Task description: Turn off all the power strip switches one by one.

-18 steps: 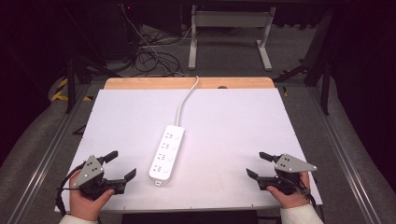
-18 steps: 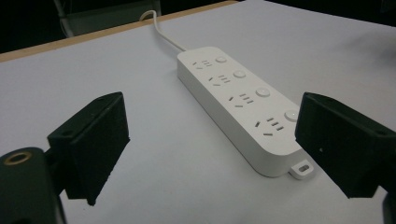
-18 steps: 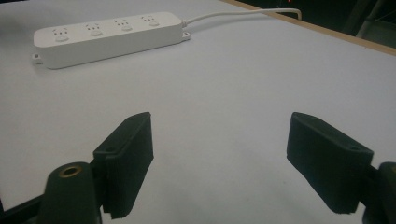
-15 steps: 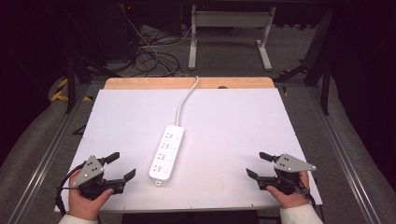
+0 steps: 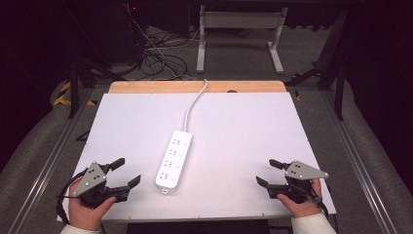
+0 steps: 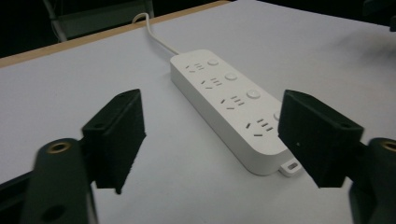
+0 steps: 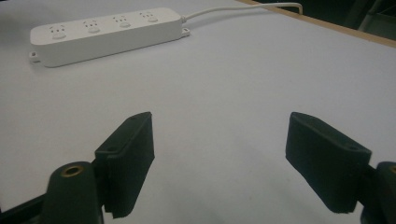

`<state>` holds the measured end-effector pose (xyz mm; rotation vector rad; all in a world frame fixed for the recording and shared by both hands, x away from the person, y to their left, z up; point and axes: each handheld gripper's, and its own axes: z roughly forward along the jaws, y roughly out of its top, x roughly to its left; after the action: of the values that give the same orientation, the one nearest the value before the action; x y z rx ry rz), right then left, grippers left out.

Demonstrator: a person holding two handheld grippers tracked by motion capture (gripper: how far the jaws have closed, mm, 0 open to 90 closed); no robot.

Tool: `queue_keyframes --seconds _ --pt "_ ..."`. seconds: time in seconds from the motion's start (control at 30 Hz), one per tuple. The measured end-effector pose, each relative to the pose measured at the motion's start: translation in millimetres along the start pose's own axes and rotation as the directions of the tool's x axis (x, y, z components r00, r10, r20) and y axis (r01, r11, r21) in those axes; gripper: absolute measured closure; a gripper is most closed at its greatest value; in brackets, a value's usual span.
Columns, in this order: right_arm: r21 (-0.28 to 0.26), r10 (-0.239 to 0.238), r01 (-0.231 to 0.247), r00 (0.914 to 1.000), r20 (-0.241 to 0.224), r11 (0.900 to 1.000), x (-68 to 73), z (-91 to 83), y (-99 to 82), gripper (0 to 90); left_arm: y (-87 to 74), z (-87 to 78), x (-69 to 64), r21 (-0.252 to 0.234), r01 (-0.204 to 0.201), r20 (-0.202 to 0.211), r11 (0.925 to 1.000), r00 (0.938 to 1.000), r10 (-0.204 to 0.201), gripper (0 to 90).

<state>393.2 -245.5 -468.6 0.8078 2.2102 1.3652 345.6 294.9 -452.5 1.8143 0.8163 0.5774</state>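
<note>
Centrally, the strip [image 5: 174, 159] lay flat on the white table [image 5: 243, 131], its long axis running slightly aslant from near to far, four sockets and their buttons facing up. Its cord [image 5: 194, 103] curled off the far end and dropped over the wooden back edge [image 5: 146, 87]. A small mounting tab stuck out at the near end, the end closest to the left gripper [image 5: 125, 172].

Almost nothing had changed over the last half second: against the earlier high view, the strip sat in the same spot and both hands held about the same stations at the near corners. That suggested the work on the strip had not begun (or sat at a pause), with neither tool committed to a reach.

The left gripper, low at the near left corner, had its jaws wide apart with nothing between them; in its own view the strip [image 6: 229, 100] lay just ahead, framed between the two black pads. The right gripper [image 5: 267, 171], at the near right corner and well apart from the strip, also stood open and empty, its view looking across bare table toward the strip [image 7: 105, 31] in the distance.

The white sheet was otherwise bare and evenly lit. Beyond it the room fell dark: a tangle of cables [image 5: 156, 58] on the floor, a grey stand [image 5: 238, 29] behind, and metal rails [image 5: 53, 161] flanking the table.
</note>
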Motion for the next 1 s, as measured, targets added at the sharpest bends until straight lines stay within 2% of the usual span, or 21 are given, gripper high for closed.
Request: queue_keyframes --seconds 0.03,0.1,0.2,0.3,0.4,0.53,0.6,0.63,0.87,1.0 --pt "0.001 0.003 -0.003 1.0 0.0 1.0 0.1 0.1 0.0 24.5 0.8 -0.6 -0.8 -0.001 0.01 0.002 1.0 1.0 -0.01 26.8" --pt "0.003 0.005 -0.005 1.0 -0.002 1.0 0.1 0.0 0.0 24.5 1.8 -1.3 -0.6 0.006 0.003 0.002 1.0 1.0 -0.003 28.4" --pt "0.0 0.004 -0.004 0.9999 -0.009 1.0 0.4 0.0 0.1 25.2 3.0 -0.7 -3.7 0.013 0.022 0.009 0.9997 0.9997 -0.022 30.8" --pt "0.001 0.004 -0.004 0.9999 -0.013 1.0 1.0 0.3 0.2 25.5 6.2 -0.2 -4.7 -0.005 -0.011 0.025 0.9999 0.9996 0.011 33.2" --pt "0.001 0.005 -0.005 0.9999 -0.014 1.0 1.0 0.5 0.1 25.8 8.8 0.7 -5.2 -0.003 -0.017 0.043 0.9999 0.999 0.017 34.1" --pt "0.002 0.008 -0.008 0.9998 -0.017 1.0 1.1 1.2 -0.1 25.9 13.7 4.5 -8.5 0.005 -0.02 0.075 0.9998 0.997 0.02 30.6" --pt "0.004 0.008 -0.007 0.9998 -0.017 1.0 1.3 1.5 -0.1 26.0 18.1 7.8 -11.1 0.004 -0.038 0.084 0.9993 0.9958 0.037 32.1" --pt "0.005 0.008 -0.008 0.9998 -0.019 1.0 1.5 1.6 -0.2 26.1 19.6 8.8 -12.1 0.015 -0.024 0.092 0.9996 0.9955 0.023 32.4" --pt "0.009 0.008 -0.007 0.9996 -0.026 0.9999 2.3 3.1 -0.2 26.1 28.0 17.5 -16.0 0.033 -0.027 0.097 0.9991 0.995 0.023 33.1" --pt "0.011 0.008 -0.008 0.9996 -0.029 0.9999 2.5 3.5 -0.3 26.0 36.3 27.2 -19.1 0.03 -0.029 0.12 0.9991 0.9924 0.025 33.9"
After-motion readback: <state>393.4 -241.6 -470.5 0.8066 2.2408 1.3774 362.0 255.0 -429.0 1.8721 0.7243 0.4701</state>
